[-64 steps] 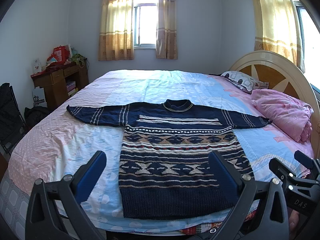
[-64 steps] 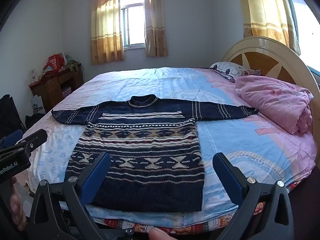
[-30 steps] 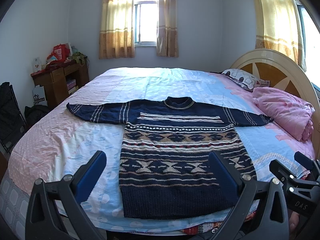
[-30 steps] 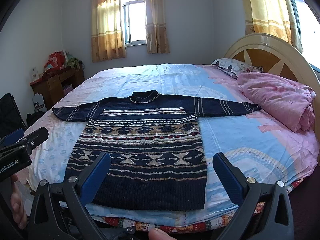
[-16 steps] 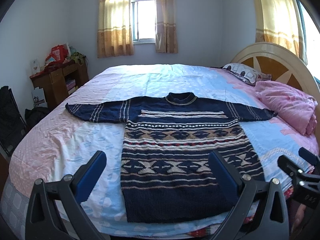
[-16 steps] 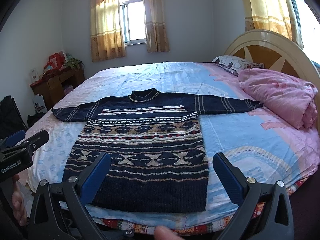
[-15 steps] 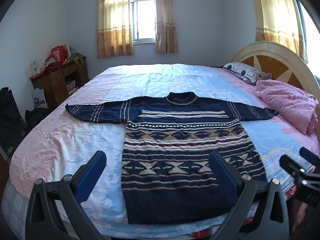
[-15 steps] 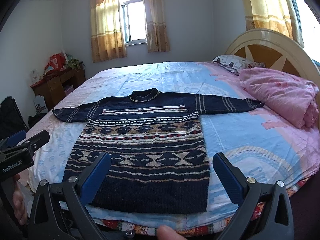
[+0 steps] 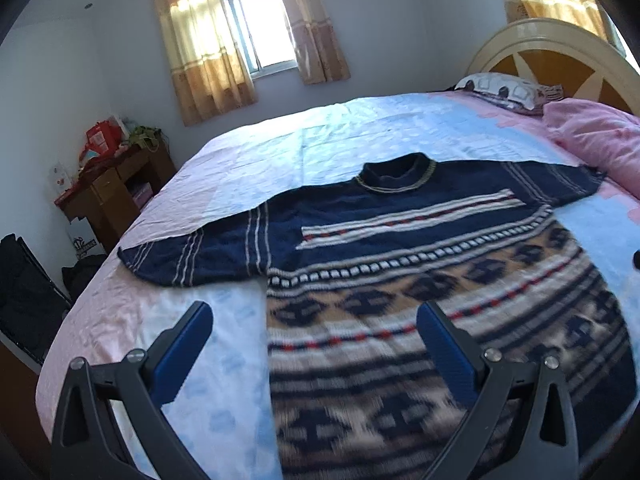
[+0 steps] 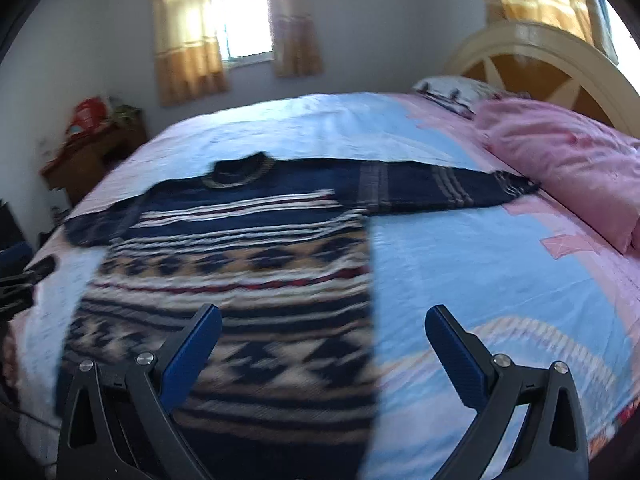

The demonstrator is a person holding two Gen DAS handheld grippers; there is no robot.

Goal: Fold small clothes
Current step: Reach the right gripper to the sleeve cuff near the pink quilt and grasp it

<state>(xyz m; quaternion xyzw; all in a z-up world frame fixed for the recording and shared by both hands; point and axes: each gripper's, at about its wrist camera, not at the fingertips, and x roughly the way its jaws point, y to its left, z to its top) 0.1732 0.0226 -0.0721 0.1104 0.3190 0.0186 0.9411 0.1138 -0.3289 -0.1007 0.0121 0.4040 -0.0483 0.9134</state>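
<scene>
The sweater (image 9: 420,264) lay flat and face up on the bed (image 9: 360,136), collar toward the far side, both sleeves stretched straight out and the hem nearest the cameras. It looked a thick knit, navy with cream and tan bands, so I judged it soft and limp yet fairly weighty for a garment: it would sag and drape from any single hold, stretch a little if dragged, and grip the sheet rather than slide on it. Nothing about it seemed fragile, though loose knit could snag on a fingertip. The left gripper (image 9: 316,320) hung over the sweater's left side with its jaws wide apart and nothing between them; the right gripper (image 10: 324,324) hung over the right side edge, jaws equally wide and empty, one finger above the knit and the other above bare sheet. Both views were blurred low down, so whether the fingers touched the cloth could not be told. The sensible holds, as I judged, were the sleeve (image 9: 192,252) at its cuff on the left and the other sleeve (image 10: 460,192) likewise, pinching both layers at the edge and carrying each across the chest, then taking the hem corners together. A pink quilt (image 10: 560,160) sat just beside the right cuff
</scene>
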